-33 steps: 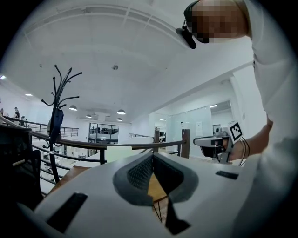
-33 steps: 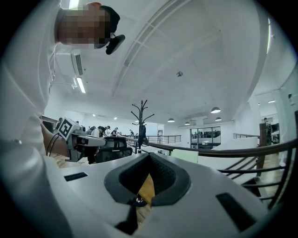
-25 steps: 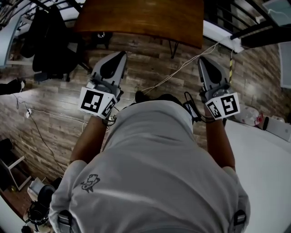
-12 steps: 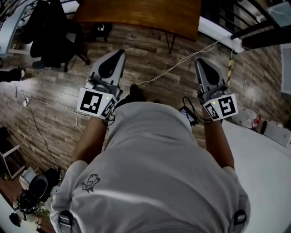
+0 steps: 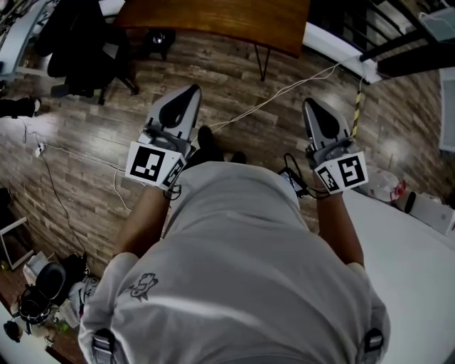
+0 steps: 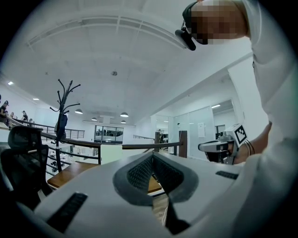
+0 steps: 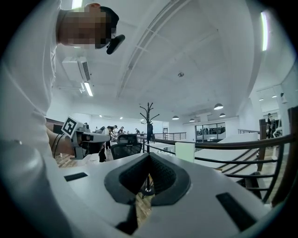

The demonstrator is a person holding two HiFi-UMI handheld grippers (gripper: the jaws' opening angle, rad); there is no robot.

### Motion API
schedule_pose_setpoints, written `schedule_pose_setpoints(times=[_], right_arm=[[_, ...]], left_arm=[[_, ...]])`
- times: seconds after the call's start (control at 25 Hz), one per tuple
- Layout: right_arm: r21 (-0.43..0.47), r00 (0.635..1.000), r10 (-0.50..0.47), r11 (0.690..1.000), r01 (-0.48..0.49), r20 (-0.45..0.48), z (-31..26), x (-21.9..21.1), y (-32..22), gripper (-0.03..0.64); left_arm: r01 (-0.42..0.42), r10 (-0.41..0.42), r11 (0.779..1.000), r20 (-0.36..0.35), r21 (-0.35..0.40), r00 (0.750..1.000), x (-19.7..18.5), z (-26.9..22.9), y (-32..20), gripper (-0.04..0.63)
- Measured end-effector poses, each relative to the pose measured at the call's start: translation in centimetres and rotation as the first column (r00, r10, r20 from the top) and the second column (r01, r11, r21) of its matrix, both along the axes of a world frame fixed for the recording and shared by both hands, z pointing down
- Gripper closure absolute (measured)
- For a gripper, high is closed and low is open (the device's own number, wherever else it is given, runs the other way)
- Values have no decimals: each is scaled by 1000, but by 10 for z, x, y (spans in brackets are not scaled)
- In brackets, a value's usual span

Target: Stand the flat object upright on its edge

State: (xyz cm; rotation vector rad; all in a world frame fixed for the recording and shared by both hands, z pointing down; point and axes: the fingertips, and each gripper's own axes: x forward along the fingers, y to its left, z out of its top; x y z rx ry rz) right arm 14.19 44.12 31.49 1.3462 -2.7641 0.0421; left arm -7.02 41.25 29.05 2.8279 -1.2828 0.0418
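Nearest to me, just at my right side, is the white surface (image 5: 416,263). The flat object I am meant to stand on its edge shows in none of my views, so I cannot say where it lies. I judge the step in hand to be reaching it. To do that well I should turn toward that surface, find the object first, and part the jaws before coming down on its edge.

Out in front, my left gripper (image 5: 190,92) has its jaws pressed together with nothing between them. My right gripper (image 5: 311,105) is the same, closed and empty. Both hang above the wooden floor (image 5: 92,142), touching nothing. Farther off, a cable (image 5: 284,92) trails toward the wooden desk (image 5: 220,21).
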Motion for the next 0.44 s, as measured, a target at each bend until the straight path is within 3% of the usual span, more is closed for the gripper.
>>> schedule_pose_setpoints(times=[0.44], right_arm=[[-3, 1000, -1, 1000, 1, 0, -3, 8, 12, 584]], left_arm=[[9, -9, 1000, -2, -4, 1000, 6, -1, 10, 581]])
